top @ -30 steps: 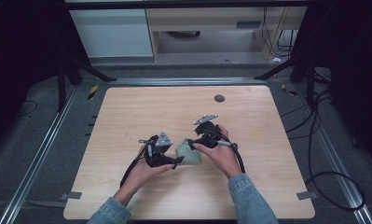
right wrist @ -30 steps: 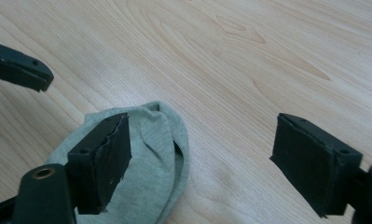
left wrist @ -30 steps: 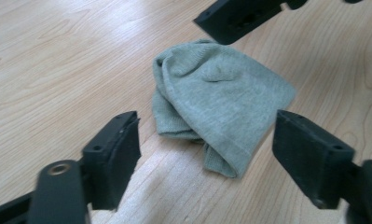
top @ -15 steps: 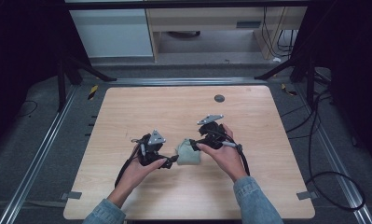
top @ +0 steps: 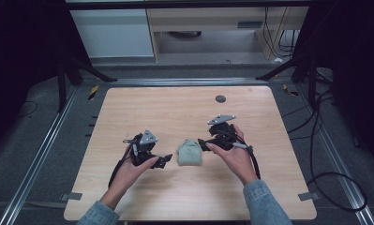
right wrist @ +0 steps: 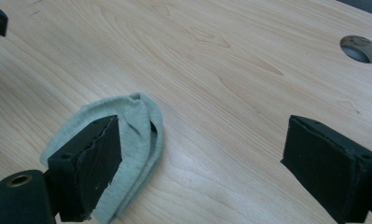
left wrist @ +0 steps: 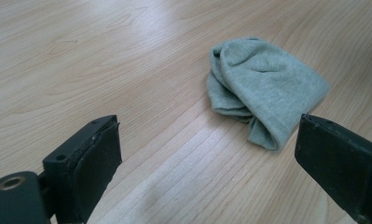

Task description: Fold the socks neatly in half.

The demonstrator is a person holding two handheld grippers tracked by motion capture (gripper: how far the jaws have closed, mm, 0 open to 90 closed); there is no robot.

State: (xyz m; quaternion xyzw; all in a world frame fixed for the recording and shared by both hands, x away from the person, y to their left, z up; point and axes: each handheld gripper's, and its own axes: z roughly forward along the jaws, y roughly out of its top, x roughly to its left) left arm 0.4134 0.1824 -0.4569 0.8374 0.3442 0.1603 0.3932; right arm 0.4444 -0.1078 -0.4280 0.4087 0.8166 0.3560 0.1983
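A folded grey-green cloth (top: 190, 152) is seen in the high view lying on the wooden table (top: 175, 112), slightly toward the person's side of its middle, between the left gripper (top: 165, 161) and the right gripper (top: 202, 144). From this height the cloth is rendered as a compact, nearly square bundle, and little of its folding can be read. In the left gripper view the cloth (left wrist: 263, 91) is shown in more detail: several stacked layers are exposed along one edge, the opposite end is rounded, and the long axis is seen to run obliquely, from the upper middle of that view toward the lower right. The bundle lies ahead of the left gripper (left wrist: 207, 154) and clear of both pads; its jaws are spread wide with bare table between them, and they have just been opening. In the right gripper view the cloth (right wrist: 137, 126) is partly covered by the left-hand pad, with layered edges visible beside it; whether that pad touches the fabric cannot be told. The jaws of the right gripper (right wrist: 202, 154) likewise stand wide apart, having just been opening, and nothing is clamped. A round hole (right wrist: 359, 48) in the tabletop is visible at the upper right of this view, and it is also seen in the high view beyond the right hand (top: 234, 157).
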